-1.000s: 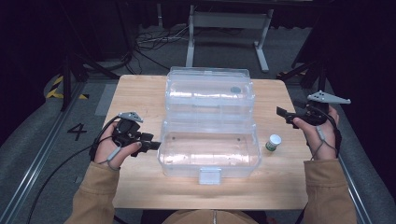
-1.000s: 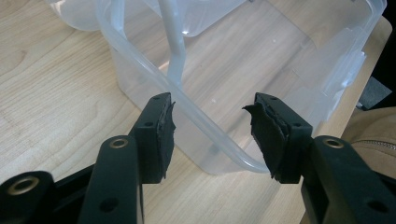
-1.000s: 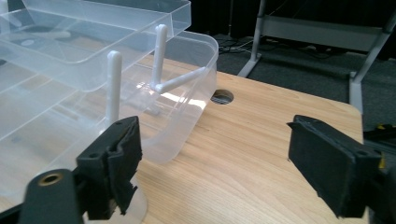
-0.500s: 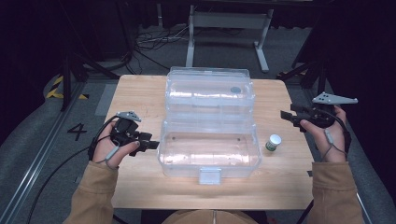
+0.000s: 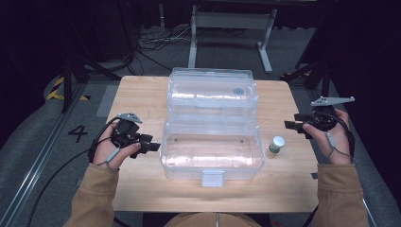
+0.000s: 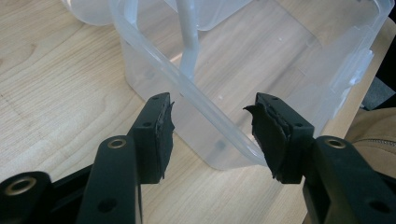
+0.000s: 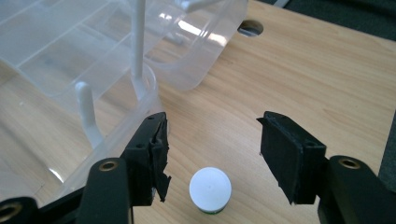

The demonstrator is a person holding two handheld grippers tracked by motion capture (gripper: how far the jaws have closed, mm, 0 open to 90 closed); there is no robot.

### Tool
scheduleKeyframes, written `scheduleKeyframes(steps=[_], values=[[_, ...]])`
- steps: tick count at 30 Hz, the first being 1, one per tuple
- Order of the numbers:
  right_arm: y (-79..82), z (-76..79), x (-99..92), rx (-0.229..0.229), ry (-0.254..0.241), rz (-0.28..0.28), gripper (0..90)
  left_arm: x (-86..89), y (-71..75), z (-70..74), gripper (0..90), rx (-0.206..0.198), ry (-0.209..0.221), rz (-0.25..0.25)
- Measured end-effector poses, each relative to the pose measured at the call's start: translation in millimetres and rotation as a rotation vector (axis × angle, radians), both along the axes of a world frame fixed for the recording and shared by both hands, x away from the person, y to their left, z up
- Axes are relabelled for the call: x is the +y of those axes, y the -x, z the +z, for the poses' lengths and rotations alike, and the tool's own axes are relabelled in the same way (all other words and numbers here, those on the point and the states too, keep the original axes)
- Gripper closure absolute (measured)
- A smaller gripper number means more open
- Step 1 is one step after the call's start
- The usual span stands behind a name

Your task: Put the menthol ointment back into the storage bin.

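black jaws of the right hand-held gripper (image 7: 212, 149) stand wide apart with nothing between the pads; they have just been closing a little from their widest, and no thing is caught in them. directly below the gap, a little toward the person, stands a small bottle (image 7: 210, 190) with a white cap, upright on the wooden worktop (image 7: 299, 70). from the high view the same bottle (image 5: 276, 144) sits just beside the right end of the clear plastic box (image 5: 211, 150), between the box and the right hand-held gripper (image 5: 294, 126), which hangs near it, above and to the outside. the bottle's long axis is vertical, so i judge a grasp would come from above or from the side across the cap, and the right hand is plainly the nearer one.

on the other side the left hand-held gripper (image 6: 212, 135) is also open and holds nothing, its jaws straddling the near left corner of the box (image 6: 224, 107) without the pads pressing the rim. the box lies open, its lid (image 5: 210, 90) folded back toward the far edge, its long axis running across the worktop, empty as far as i can see.
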State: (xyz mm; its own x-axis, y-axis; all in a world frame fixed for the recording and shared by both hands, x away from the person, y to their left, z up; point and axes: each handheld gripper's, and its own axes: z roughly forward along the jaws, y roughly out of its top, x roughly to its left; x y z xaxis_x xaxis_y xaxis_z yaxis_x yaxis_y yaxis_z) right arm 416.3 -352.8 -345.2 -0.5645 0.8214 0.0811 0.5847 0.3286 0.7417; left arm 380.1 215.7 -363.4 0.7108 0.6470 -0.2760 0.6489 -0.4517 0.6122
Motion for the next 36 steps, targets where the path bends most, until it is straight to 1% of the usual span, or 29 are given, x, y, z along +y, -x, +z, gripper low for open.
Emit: scheduleKeyframes(steps=[4, 6, 9, 10, 11, 14, 17, 22, 27, 34, 36], values=[[-2.1, -4.0, 1.1, 0.044, 0.019, 0.018, 46.0, 1.1, -0.3, -0.3, 47.9, 0.002, 0.002, 0.0], [-3.0, -6.5, 2.7, 0.072, 0.05, 0.018, 46.0, 1.1, -0.3, -0.3, 47.9, 0.003, 0.001, 0.001], [-4.8, -10.1, 4.1, 0.098, 0.099, 0.007, 46.0, 1.0, -0.3, -0.5, 47.9, 0.003, -0.002, 0.0], [-5.2, -11.4, 4.7, 0.11, 0.106, 0.004, 46.0, 0.8, -0.4, -0.7, 47.8, 0.004, -0.004, 0.0], [-5.2, -11.4, 4.7, 0.11, 0.106, 0.004, 46.0, 0.8, -0.4, -0.7, 47.7, 0.004, -0.004, 0.0], [-7.3, -15.3, 5.6, 0.139, 0.112, 0.015, 46.0, 0.2, -0.6, -1.4, 47.4, 0.006, -0.005, 0.003], [-8.7, -18.9, 8.3, 0.169, 0.132, 0.015, 45.9, 0.5, -1.0, -1.7, 47.2, 0.006, -0.01, 0.003], [-11.5, -24.5, 10.8, 0.201, 0.149, 0.026, 45.5, 0.8, -1.0, -1.9, 47.2, 0.005, -0.012, 0.003], [-13.6, -28.7, 12.0, 0.224, 0.159, 0.028, 45.0, -0.1, -1.1, -2.9, 47.2, 0.011, -0.01, 0.004], [-17.3, -36.3, 14.5, 0.26, 0.179, 0.036, 43.5, -2.0, -2.4, -5.7, 46.7, 0.019, -0.019, 0.002], [-18.0, -37.8, 15.1, 0.261, 0.184, 0.036, 43.0, -1.8, -2.8, -5.9, 46.6, 0.017, -0.022, 0.004]])
